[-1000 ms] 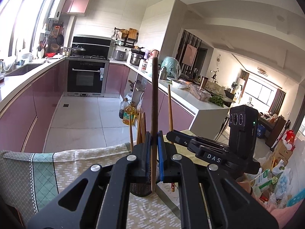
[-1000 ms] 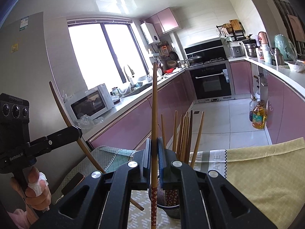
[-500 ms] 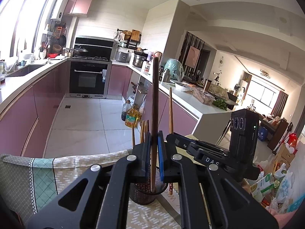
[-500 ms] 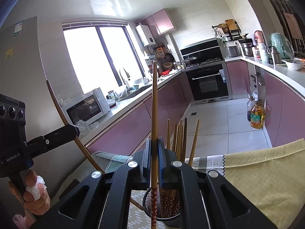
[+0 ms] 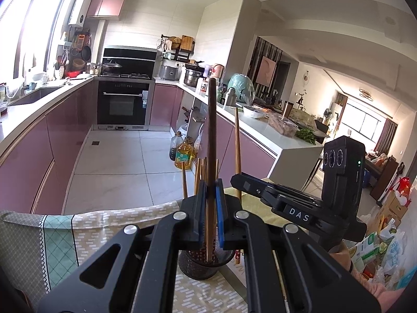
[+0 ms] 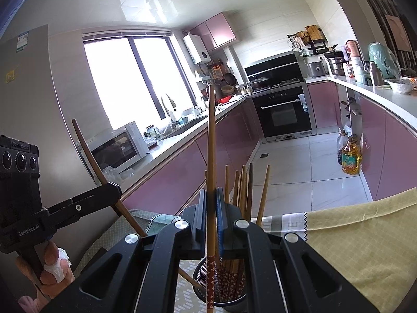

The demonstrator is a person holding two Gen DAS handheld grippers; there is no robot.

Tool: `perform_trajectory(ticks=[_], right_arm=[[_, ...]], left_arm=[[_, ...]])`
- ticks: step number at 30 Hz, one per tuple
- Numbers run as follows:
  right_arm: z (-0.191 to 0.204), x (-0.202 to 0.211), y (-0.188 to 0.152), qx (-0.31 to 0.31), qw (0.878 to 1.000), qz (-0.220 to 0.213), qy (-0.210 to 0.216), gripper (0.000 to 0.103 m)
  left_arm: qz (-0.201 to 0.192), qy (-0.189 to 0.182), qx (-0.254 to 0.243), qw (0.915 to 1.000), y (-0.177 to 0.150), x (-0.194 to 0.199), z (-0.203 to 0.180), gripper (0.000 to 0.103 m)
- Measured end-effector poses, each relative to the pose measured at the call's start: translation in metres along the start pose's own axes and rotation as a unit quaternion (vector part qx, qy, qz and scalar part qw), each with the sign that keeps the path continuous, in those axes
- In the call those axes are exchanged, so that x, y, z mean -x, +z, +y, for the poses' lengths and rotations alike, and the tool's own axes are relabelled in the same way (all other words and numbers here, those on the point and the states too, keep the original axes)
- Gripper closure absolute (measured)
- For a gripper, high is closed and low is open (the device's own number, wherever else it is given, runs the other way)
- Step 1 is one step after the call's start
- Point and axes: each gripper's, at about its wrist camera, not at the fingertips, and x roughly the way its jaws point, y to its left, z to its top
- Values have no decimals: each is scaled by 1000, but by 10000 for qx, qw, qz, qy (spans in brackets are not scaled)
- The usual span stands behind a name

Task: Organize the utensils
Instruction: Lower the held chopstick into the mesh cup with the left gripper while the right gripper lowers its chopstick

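Nearest, the left gripper (image 5: 211,208) pinches a dark chopstick (image 5: 211,135) upright; the right gripper (image 6: 211,216) clamps a patterned chopstick (image 6: 210,182). Both hang over the mesh holder (image 6: 208,281) at six o'clock. Light, stiff, slippery sticks: best gripped mid-shaft.

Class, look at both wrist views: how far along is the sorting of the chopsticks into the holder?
Done: several chopsticks stand in the mesh holder. In hand: the left tongs grip a dark chopstick and the right tongs a floral-ended chopstick, both over the holder. Left: lowering and releasing both; other loose utensils cannot be seen.
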Motion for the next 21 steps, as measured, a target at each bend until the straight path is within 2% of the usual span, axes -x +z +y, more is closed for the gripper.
perform_trajectory(ticks=[21], right_arm=[[1, -2, -1, -15, 10000, -55, -51, 97]], left_arm=[[93, 27, -16, 10000, 4, -4, 4, 96]])
